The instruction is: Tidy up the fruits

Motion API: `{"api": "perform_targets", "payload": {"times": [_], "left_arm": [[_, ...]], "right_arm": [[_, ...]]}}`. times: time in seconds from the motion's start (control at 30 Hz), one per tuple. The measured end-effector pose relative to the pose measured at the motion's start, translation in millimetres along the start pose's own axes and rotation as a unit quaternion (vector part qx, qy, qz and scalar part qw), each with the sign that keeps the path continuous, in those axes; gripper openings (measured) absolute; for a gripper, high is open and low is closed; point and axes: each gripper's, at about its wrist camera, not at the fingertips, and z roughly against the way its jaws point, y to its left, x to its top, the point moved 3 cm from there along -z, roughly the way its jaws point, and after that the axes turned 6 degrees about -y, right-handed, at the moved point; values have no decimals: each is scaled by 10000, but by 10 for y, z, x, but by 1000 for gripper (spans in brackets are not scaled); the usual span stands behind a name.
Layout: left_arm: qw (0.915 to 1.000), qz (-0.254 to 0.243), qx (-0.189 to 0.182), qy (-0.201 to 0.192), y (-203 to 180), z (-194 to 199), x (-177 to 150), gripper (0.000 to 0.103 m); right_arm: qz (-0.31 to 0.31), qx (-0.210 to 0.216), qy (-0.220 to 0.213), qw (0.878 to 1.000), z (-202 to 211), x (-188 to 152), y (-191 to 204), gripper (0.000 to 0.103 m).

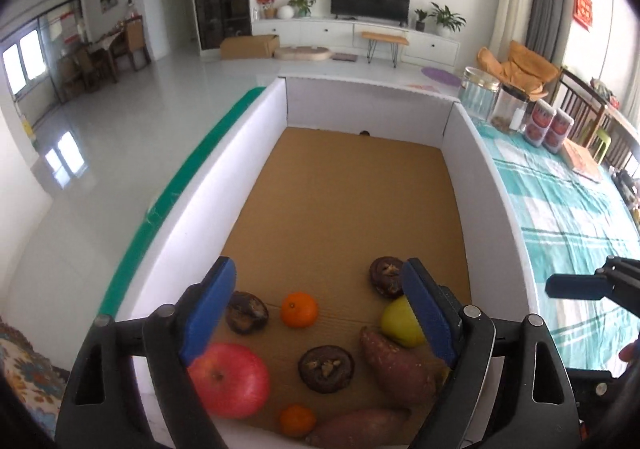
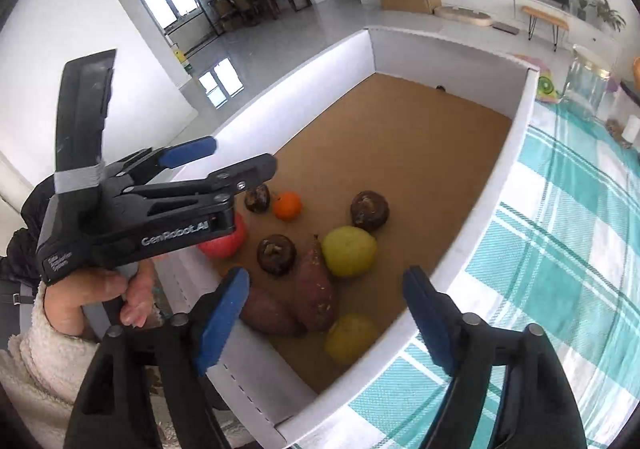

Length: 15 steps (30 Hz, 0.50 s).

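A white-walled box (image 1: pixel 484 185) with a brown cardboard floor holds the produce at its near end. In the left wrist view I see a red apple (image 1: pixel 230 379), two oranges (image 1: pixel 299 309) (image 1: pixel 297 419), a green pear (image 1: pixel 400 323), two sweet potatoes (image 1: pixel 396 367) (image 1: pixel 360 427) and three dark brown round fruits (image 1: pixel 326 367) (image 1: pixel 246 312) (image 1: pixel 385 275). My left gripper (image 1: pixel 320 313) is open and empty above them. My right gripper (image 2: pixel 326 315) is open and empty over the box's near right corner, above a second yellow-green pear (image 2: pixel 351 337) and the sweet potatoes (image 2: pixel 316 289).
The box stands on a table with a teal and white checked cloth (image 1: pixel 560 217). Glass jars (image 1: pixel 478 93) and red cans (image 1: pixel 548 125) stand at the table's far right. The far part of the box floor (image 1: pixel 352 177) is bare. The left gripper also shows in the right wrist view (image 2: pixel 228 161).
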Motion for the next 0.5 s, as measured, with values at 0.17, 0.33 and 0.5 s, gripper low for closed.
{"api": "perform_targets", "payload": {"times": [0.17, 0.33, 0.5], "left_arm": [[9977, -57, 638, -204, -105, 317, 31, 90], [9953, 105, 955, -111, -114, 460, -46, 90], [9926, 50, 1207, 129, -119, 492, -106, 90]], "right_arm": [[-59, -503, -536, 9973, 315, 12, -31, 99], [-195, -815, -661, 9943, 420, 45, 39, 102], [-301, -947, -519, 9937, 450, 21, 99, 102]]}}
